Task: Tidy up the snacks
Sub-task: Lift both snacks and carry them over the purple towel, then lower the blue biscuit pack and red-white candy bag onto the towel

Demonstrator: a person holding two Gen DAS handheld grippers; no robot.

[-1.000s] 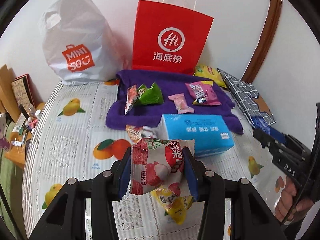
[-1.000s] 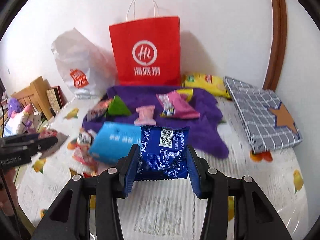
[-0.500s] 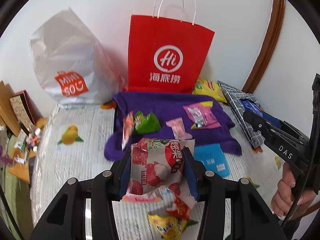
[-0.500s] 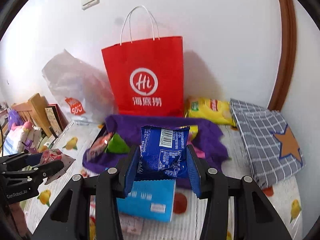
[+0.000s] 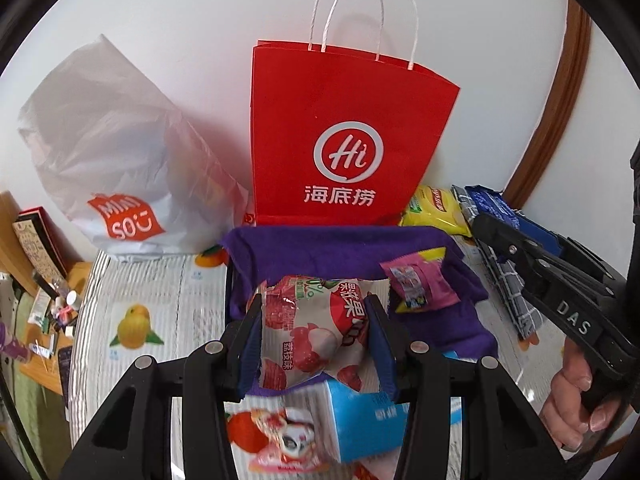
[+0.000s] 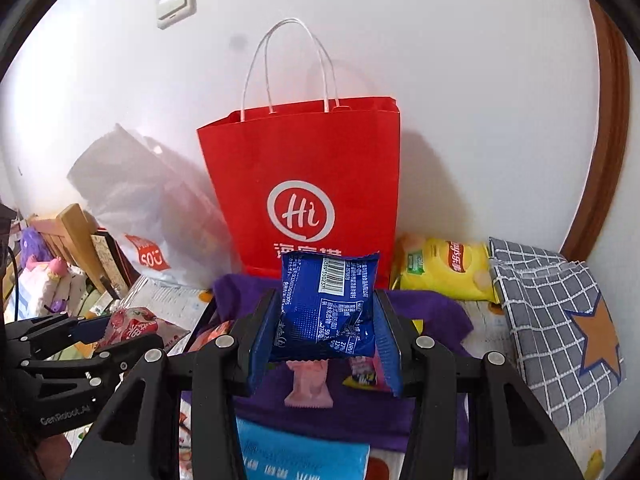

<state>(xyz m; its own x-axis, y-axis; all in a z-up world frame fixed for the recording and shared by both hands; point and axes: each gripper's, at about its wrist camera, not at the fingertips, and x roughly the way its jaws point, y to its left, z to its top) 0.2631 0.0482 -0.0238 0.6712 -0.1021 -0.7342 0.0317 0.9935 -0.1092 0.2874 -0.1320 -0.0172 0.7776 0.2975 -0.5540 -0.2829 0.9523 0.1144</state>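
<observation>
Left claw (image 5: 316, 332) clamped on red-white lychee snack packet (image 5: 316, 332), held up over purple towel (image 5: 320, 252). Right claw (image 6: 326, 332) clamped on blue foil snack packet (image 6: 326, 308), raised w/ red paper bag (image 6: 308, 184) just beyond.

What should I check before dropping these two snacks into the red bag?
1. Left claw shut on the lychee packet: ok.
2. Right claw shut on the blue packet: ok.
3. Red bag upright against the wall: ok.
4. Bag mouth open wide enough: cannot tell, only its front rim shows.
5. Claws above the rim: not ok, both packets sit below it.
6. Handles clear of the mouth: cannot tell, they stand up over it.
</observation>
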